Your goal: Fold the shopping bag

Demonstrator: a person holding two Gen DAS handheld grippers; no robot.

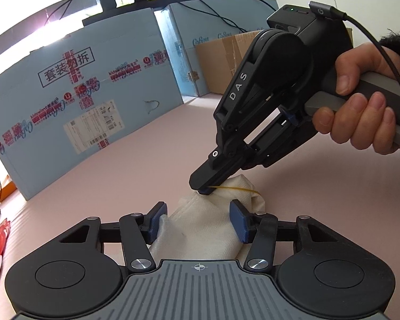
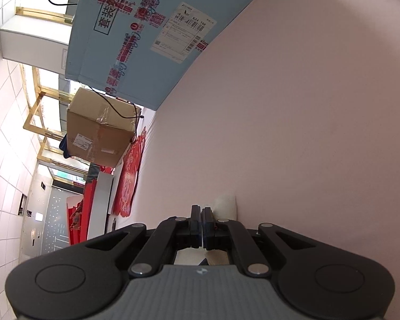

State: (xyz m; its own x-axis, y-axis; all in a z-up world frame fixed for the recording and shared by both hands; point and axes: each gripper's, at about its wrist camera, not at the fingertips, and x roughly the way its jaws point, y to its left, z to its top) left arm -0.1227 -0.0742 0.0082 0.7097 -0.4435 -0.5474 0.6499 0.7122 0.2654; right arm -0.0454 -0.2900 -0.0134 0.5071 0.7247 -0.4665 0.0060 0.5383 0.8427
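A: While the left tongs (image 1: pixel 198 220) clamp the folded white fabric shopping bag (image 1: pixel 200 229) at six o'clock on the pink worktop (image 1: pixel 320 200), what might fail?

B: The right tongs (image 1: pixel 204 190), pinched on the yellow rubber band (image 1: pixel 237 188) at twelve o'clock, may let it snap free.

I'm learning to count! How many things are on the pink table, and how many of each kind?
White bags: 1, the folded bag
Yellow rubber bands: 1, the rubber band
Grippers: 2, the left gripper and the right gripper
Blue boxes: 1, the blue box
Brown boxes: 1, the brown box
Total: 6
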